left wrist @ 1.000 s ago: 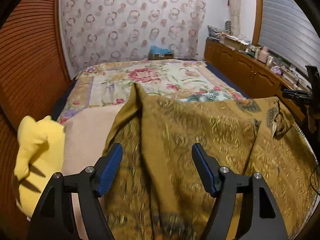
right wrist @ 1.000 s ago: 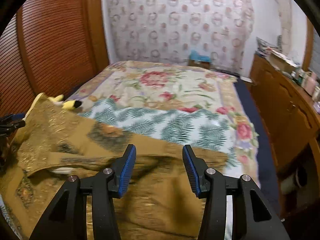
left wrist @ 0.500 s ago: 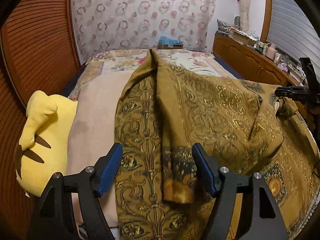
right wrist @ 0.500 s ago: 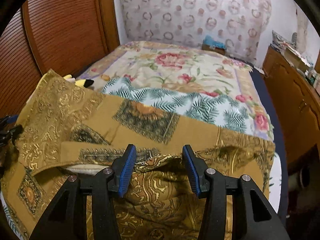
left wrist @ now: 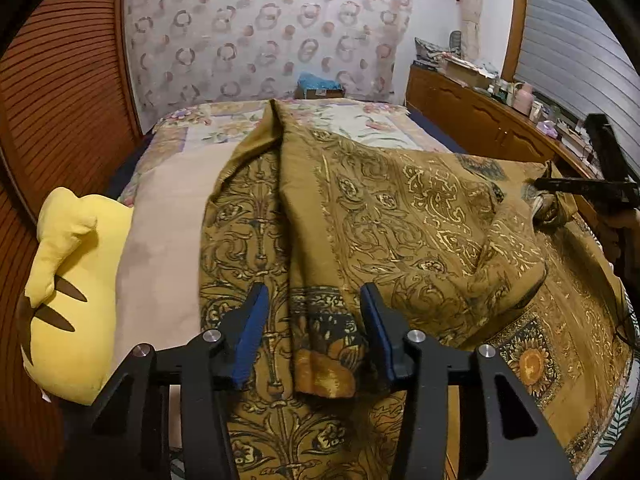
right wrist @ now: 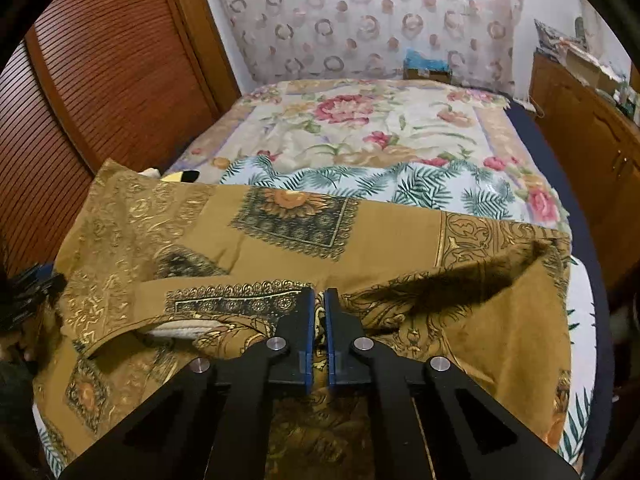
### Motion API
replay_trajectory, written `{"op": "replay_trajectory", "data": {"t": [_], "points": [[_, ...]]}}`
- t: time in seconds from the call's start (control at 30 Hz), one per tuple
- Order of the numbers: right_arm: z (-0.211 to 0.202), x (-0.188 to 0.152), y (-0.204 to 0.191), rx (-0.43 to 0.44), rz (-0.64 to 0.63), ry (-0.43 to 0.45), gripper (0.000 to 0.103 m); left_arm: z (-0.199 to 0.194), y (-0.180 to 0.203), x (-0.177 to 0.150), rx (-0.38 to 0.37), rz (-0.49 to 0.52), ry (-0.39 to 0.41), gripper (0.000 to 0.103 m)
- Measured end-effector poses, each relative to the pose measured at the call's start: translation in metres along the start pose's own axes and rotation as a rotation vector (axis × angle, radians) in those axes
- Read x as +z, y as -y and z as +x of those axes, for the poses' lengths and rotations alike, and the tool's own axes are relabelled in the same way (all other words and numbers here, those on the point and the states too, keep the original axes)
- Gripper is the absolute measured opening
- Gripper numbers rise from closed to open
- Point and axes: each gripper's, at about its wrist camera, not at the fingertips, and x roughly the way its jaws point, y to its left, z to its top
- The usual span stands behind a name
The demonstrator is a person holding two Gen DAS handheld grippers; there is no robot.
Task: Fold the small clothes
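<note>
Change since the earlier frames: right gripper (right wrist: 319,320), then spread wide over the cloth (right wrist: 280,236), now nearly closed, pinching a fold of it between the blue pads. Left gripper (left wrist: 314,332) narrowed from its former spread, jaws partly open.

Cloth (left wrist: 400,220): ochre, gold-printed, spread on the bed (right wrist: 360,120). In the left view a folded strip lies between the jaws, not clamped; its hemmed end sits at lower centre, its ridge running lengthwise to upper centre. In the right view the fabric's long edge runs left to right across mid-frame.

Yellow plush (left wrist: 72,280): left edge, beside the cloth.
</note>
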Motion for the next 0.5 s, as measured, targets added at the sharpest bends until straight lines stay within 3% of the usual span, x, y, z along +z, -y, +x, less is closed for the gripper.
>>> {"op": "replay_trajectory", "data": {"t": [0.2, 0.3, 0.5], "points": [[-0.032, -0.024, -0.009, -0.005, -0.005, 0.085, 0.003, 0.006, 0.002, 0.001, -0.006, 0.005, -0.014, 0.042], [-0.05, -0.043, -0.014, -0.001, -0.005, 0.11, 0.003, 0.004, 0.001, 0.002, -0.001, 0.01, -0.017, 0.032], [-0.072, -0.092, -0.018, -0.021, 0.029, 0.1, 0.003, 0.002, -0.002, 0.0, -0.008, 0.002, -0.014, 0.028]]}}
